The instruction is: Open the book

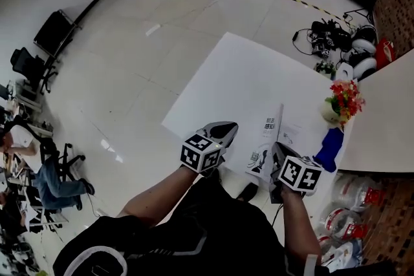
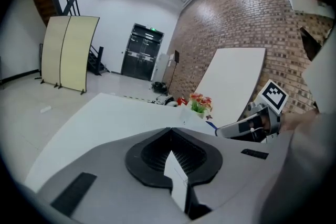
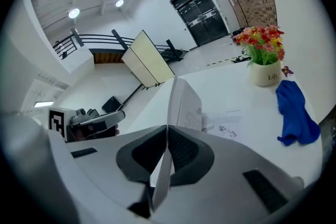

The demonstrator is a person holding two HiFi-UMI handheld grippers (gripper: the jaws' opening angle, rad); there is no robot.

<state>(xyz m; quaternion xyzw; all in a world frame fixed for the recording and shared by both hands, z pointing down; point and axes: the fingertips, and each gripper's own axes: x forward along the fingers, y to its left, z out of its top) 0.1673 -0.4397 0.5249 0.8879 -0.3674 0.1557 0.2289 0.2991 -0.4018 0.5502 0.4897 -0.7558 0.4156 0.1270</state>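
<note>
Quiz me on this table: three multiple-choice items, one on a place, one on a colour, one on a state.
1. Where does the cloth lie?
A) on the table beside the flower pot
B) in a box
C) on a shelf

2. What colour is the cloth?
A) red
B) blue
C) green

3. The right gripper is:
A) open, empty
B) shut on the cloth
C) shut on a page of the book

Answers: 1 A, it lies by the pot's foot; 2 B, plainly blue; 3 C, its jaws pinch the upright page.

Cloth, flowerpot right of book
</note>
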